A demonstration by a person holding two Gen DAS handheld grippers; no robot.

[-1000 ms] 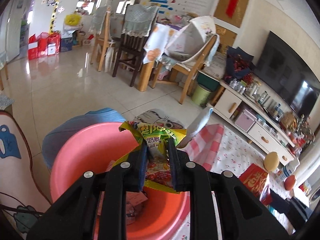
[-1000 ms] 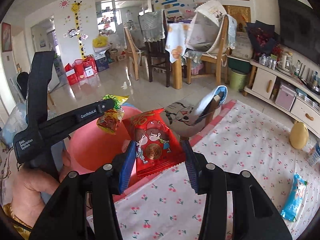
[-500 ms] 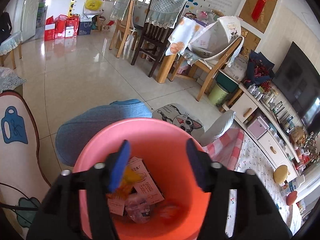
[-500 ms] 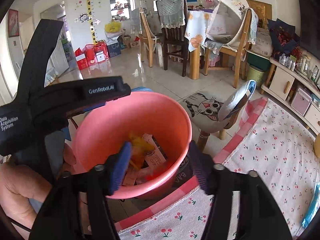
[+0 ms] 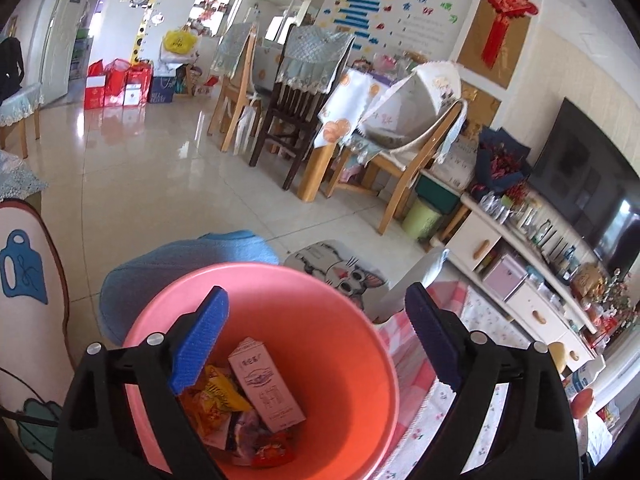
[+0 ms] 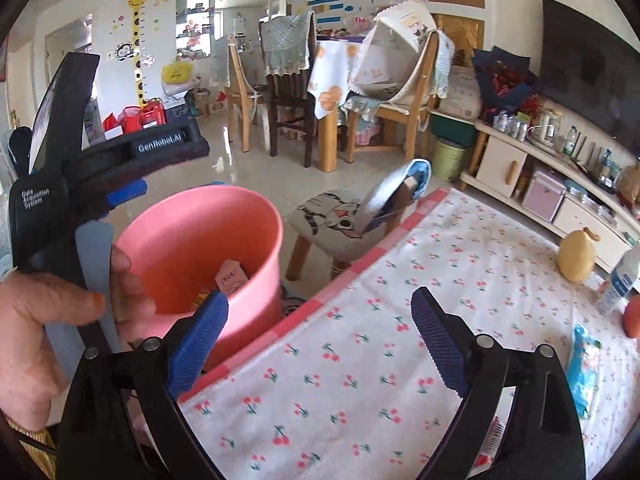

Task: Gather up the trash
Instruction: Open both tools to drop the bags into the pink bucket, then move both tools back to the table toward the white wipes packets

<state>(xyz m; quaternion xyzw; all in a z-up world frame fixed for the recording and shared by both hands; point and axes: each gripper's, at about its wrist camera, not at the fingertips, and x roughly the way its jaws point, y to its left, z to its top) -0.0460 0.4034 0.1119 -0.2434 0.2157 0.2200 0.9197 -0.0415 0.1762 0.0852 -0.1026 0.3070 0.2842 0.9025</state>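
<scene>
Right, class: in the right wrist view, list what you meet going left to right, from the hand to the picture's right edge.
Hand → pink bucket → cat stool → yellow pear-shaped object → water bottle

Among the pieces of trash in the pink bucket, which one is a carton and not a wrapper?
The pale pink milk carton, a stiff box with a folded top lying against the pink bucket wall. The yellow wrapper and red wrapper beside it are flat, crumpled film.

cat-print stool (image 6: 340,224): beside cherry-print tablecloth (image 6: 360,380) | yellow pear-shaped object (image 6: 576,256): on tablecloth | dining chairs (image 5: 296,120): background
</scene>
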